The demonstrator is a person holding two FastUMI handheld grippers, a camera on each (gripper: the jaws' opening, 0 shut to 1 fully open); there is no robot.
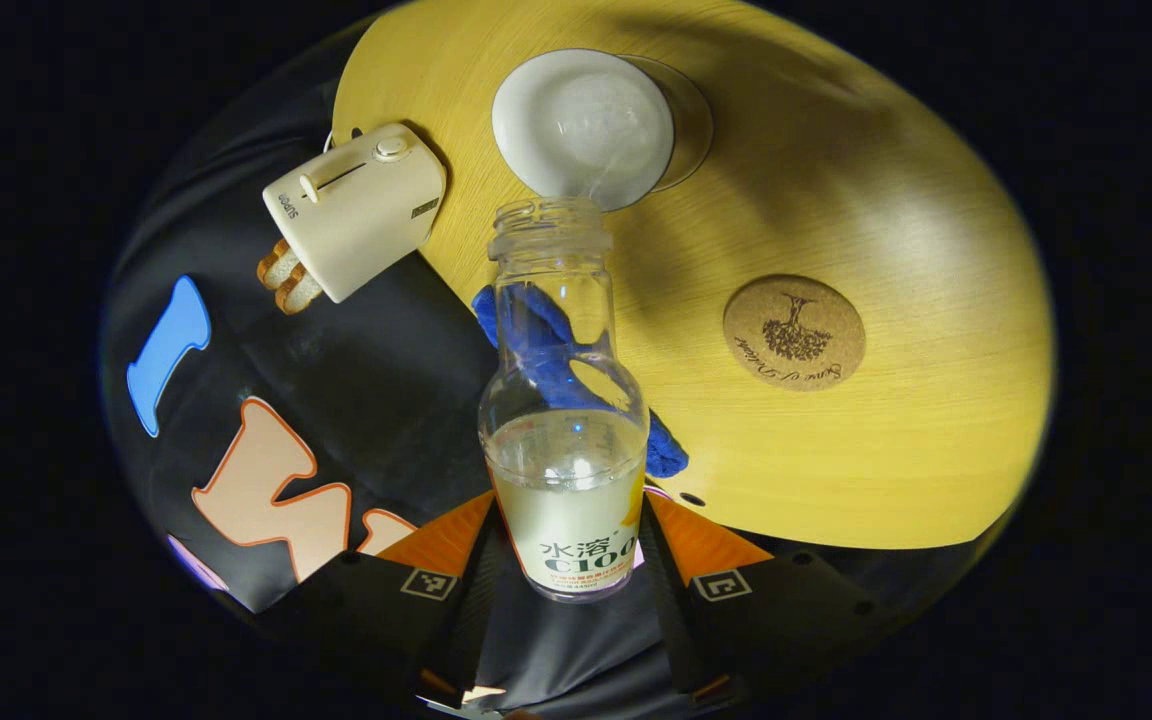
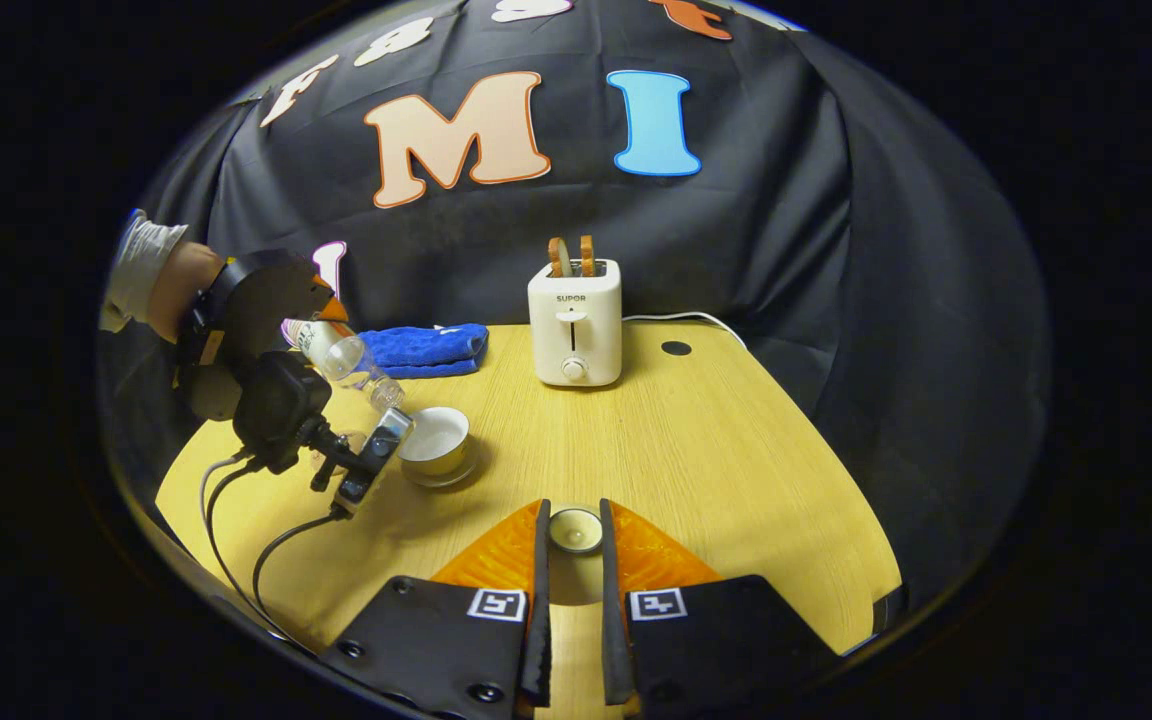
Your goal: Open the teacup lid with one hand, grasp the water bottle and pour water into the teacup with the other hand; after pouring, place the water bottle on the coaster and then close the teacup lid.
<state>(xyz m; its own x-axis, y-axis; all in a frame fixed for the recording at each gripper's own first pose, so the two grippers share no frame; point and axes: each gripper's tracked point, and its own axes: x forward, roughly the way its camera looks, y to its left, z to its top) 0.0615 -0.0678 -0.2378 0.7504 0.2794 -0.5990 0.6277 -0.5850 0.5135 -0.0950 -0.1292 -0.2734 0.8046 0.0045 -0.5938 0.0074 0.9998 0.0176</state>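
- Left claw [image 1: 568, 560]: both fingers are clamped on the lower body of the bottle [image 1: 563, 420], one on each side of the labelled part.
- Bottle: uncapped, partly filled with pale liquid, tilted so its open mouth points toward the cup [image 1: 584, 128]. In the left gripper view the mouth sits at the near rim of the cup.
- Cup: white, uncovered, resting on a clear saucer on the yellow surface [image 1: 836, 200]. In the right gripper view the cup [image 2: 434, 438] stands left of centre, with the bottle [image 2: 351, 365] slanted down toward it from the left.
- Coaster [image 1: 794, 332]: round cork disc with a dark tree print, lying flat on the surface, well apart from the cup, nothing on it.
- Right claw [image 2: 574, 540]: fingers close together, clamped on the lid [image 2: 575, 529], a small round piece held between the tips just above the surface.
- Left claw as seen from the right gripper view [image 2: 266, 340]: held by a hand [image 2: 171, 285] with a pale sleeve; cables trail from it across the surface.
- Toaster [image 2: 575, 320]: white, upright at the back of the surface, two bread slices in its slots.
- Blue cloth [image 2: 423, 349]: folded, lying left of the toaster by the booth wall.
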